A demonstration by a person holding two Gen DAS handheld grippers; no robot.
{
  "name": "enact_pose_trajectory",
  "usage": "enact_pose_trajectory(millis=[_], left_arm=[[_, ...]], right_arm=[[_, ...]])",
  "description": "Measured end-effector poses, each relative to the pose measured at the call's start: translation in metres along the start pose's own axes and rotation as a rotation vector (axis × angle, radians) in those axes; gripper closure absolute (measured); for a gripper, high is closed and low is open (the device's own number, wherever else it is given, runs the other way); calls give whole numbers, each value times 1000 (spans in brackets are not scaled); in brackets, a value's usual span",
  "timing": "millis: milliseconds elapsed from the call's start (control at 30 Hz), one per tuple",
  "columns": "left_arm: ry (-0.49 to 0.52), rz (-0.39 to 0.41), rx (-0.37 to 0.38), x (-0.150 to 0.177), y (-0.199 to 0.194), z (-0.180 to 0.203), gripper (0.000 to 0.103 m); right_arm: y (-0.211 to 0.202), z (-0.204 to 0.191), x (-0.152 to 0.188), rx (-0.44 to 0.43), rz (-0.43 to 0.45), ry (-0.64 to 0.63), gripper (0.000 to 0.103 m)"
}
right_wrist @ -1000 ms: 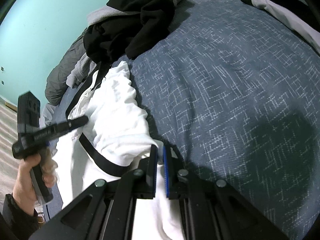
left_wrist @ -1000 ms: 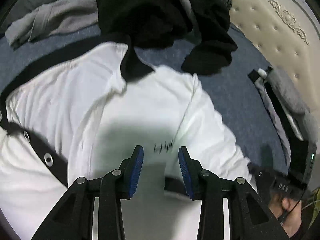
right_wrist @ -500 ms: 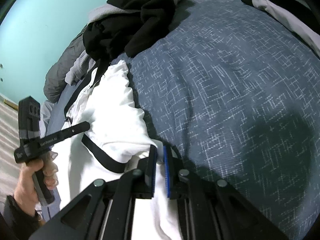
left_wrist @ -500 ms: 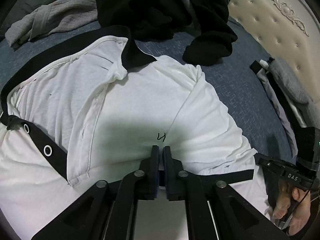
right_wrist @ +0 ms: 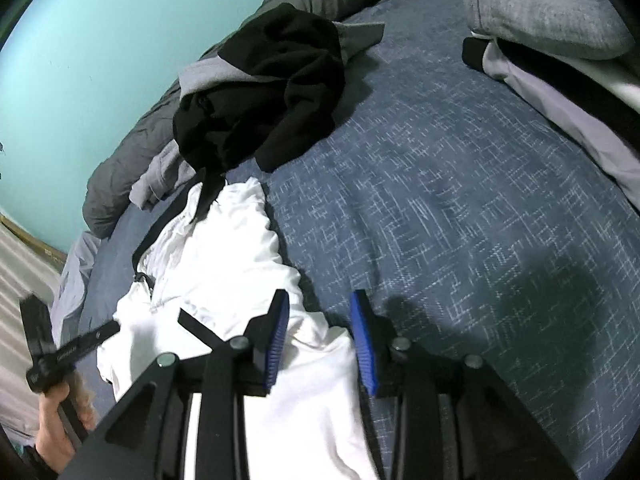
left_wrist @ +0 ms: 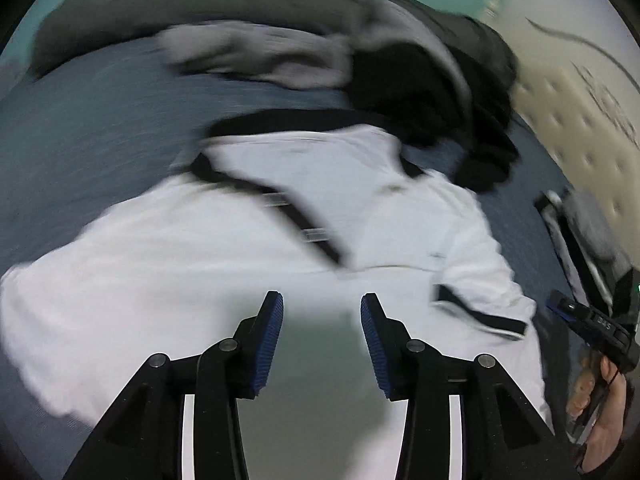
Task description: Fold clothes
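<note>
Tongs of both hands just opening, left tongs (left_wrist: 322, 312) hanging apart over white garment (left_wrist: 240, 248), right tongs (right_wrist: 320, 312) gaping above its edge, bed (right_wrist: 460, 208) lying beneath.

Left wrist view smeared w/ motion blur: white garment (left_wrist: 248, 248) edges soft; headboard (left_wrist: 592, 120) pattern unreadable. Garment's near end cut off by frame.

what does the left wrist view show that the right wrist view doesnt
Only the left wrist view shows the tufted cream headboard and the right claw held in a hand.

Only the right wrist view shows the grey folded pile, the floor and the left claw, blurred.

Both show the white garment with black trim on the blue bedspread, the black clothes heap, and open claw jaws, just opened.
</note>
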State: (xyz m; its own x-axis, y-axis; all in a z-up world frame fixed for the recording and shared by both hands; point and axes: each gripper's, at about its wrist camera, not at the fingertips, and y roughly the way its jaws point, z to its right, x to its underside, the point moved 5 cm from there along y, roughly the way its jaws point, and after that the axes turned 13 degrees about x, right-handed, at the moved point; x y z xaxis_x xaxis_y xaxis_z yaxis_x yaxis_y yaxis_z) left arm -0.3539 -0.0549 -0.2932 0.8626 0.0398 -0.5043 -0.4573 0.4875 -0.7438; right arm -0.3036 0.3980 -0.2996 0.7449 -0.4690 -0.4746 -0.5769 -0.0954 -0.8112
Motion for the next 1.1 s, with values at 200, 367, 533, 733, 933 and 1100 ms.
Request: enact_pose_trajectory(millis=[200, 367, 533, 733, 933, 1100], left_arm=[[-187, 112, -113, 24, -79, -89, 53], [-330, 204, -208, 43, -125, -155, 51], [-446, 223, -211, 54, -129, -197, 51], [-476, 209, -190, 57, -113, -211, 51], [-421, 194, -194, 49, -102, -201, 71], [-375, 179, -237, 36, -98, -188, 88]], right_arm=[[-4, -19, 2, -53, 11, -16, 72], [-1, -34, 9, -79, 0, -48, 72], [0, -39, 13, -83, -1, -63, 72], [4, -37, 15, -85, -14, -54, 72], [5, -33, 14, -87, -18, -41, 72], [5, -32, 13, -91, -19, -33, 72]])
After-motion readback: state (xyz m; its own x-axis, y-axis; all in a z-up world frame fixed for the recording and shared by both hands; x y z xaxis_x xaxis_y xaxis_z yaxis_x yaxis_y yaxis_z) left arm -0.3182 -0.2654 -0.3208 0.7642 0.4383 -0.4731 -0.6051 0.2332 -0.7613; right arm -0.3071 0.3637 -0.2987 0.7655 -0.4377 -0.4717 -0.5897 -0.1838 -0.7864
